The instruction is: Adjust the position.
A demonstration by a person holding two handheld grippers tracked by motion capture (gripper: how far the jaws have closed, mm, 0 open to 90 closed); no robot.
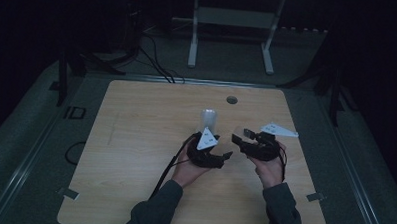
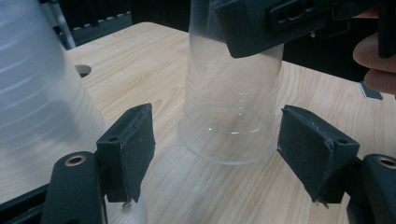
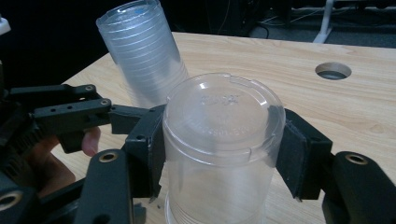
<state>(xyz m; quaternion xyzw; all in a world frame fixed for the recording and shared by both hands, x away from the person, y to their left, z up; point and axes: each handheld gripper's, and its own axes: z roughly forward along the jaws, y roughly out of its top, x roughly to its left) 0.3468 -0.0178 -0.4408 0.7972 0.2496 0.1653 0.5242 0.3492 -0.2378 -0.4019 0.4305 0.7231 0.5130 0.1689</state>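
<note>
A single clear plastic cup is upside down, and my right gripper is shut on it, with a pad pressed to each side just under its base. In the left gripper view the same cup has its rim low over the wooden table. My left gripper stands open around that rim, with a gap at its left pad. A stack of upside-down clear cups stands just beyond the left gripper. The right gripper faces it from the right.
A round hole sits in the tabletop behind the cups. The person's forearms come in from the front edge. A white metal frame stands on the floor beyond the table. Bare wood lies to the left.
</note>
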